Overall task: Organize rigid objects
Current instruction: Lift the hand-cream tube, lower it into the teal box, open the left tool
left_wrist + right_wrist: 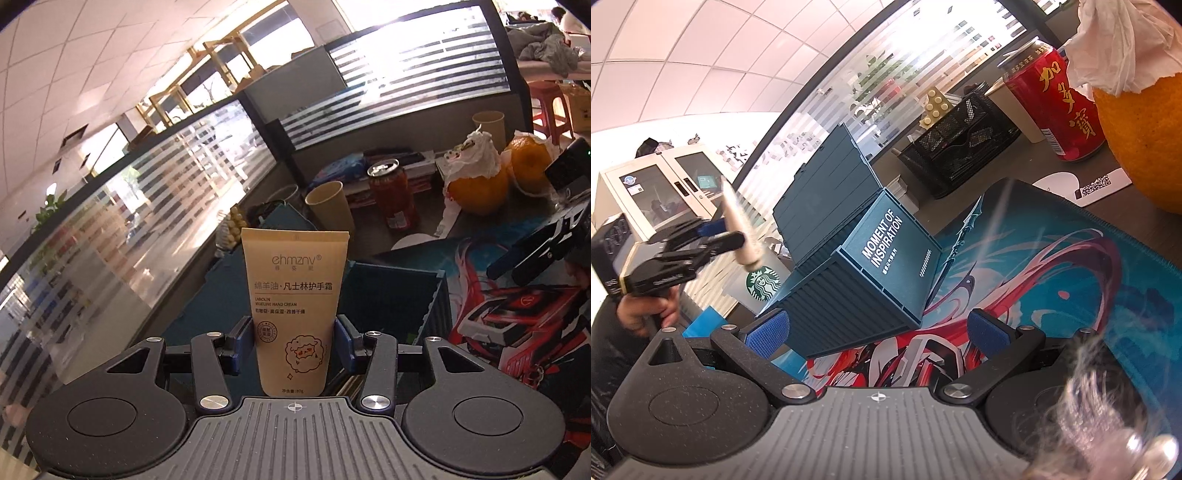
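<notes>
Left gripper (295, 341) clamped on a beige plastic hand-cream tube (295, 295) with orange sheep drawing, jaws narrowed onto the tube's lower body, one blue pad on each side, both touching it. Tube standing upright between the jaws, crimped flat end up and far from the camera, the other end near the gripper body. Tube held up off the counter, above the dark teal ribbed plastic storage box (399, 295) lying just behind and to the right. In the right wrist view, same box (864, 258) tipped on its side on the colourful printed desk mat (1052, 280), white "MOMENT OF INSPIRATION" lettering facing the camera, the tube (738, 225) seen blurred at far left in the other gripper (716, 240), grasped by a hand (646, 310) below. Right gripper (879, 332) empty, jaws standing wide, blue pads well apart, the box's near lower corner just beyond the left pad, touching or apart not clear. Beyond the box: a tan paper cup (330, 206), a red drink can (393, 195), two oranges, one topped with crumpled white tissue (474, 184), a black mesh organiser (960, 147), all well apart from the tube.
</notes>
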The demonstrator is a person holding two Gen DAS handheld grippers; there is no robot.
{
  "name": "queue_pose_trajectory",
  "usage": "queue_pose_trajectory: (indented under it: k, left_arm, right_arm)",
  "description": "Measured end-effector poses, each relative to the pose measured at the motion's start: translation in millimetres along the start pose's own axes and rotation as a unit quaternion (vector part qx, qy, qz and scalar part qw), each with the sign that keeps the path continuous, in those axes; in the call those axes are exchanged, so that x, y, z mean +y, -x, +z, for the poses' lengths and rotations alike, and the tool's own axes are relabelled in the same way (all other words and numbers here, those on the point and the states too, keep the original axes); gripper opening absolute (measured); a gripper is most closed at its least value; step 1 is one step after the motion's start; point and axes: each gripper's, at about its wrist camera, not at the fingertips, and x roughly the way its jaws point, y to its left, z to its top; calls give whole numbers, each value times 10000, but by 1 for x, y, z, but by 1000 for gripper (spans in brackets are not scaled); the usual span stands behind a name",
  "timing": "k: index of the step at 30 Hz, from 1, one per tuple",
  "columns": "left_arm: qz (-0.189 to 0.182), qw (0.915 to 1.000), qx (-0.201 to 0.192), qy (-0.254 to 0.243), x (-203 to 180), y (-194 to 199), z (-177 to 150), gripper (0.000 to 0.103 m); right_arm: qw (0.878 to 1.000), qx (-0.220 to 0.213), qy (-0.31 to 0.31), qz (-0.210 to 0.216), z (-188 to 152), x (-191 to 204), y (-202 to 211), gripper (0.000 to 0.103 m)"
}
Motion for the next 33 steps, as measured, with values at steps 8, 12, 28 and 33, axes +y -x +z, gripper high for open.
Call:
queue_pose_trajectory:
  k: [8, 12, 28, 33]
  left_arm:
    - [-345, 9989, 310, -53, -5, -38, -17, 45]
    - [-470, 9976, 501, -9, -2, -56, -23, 45]
    - [-1072, 9905, 863, 3, -2, -76, -22, 45]
    - [-1316, 9856, 1051, 161, 3, -84, -19, 46]
  right_arm:
    - [10000, 37, 13, 54, 0, -1, -2, 103]
    - [9999, 55, 25, 82, 0, -2, -2, 103]
    - [9997, 77, 69, 206, -1, -1, 0, 103]
    - [9997, 102, 83, 206, -1, 0, 0, 103]
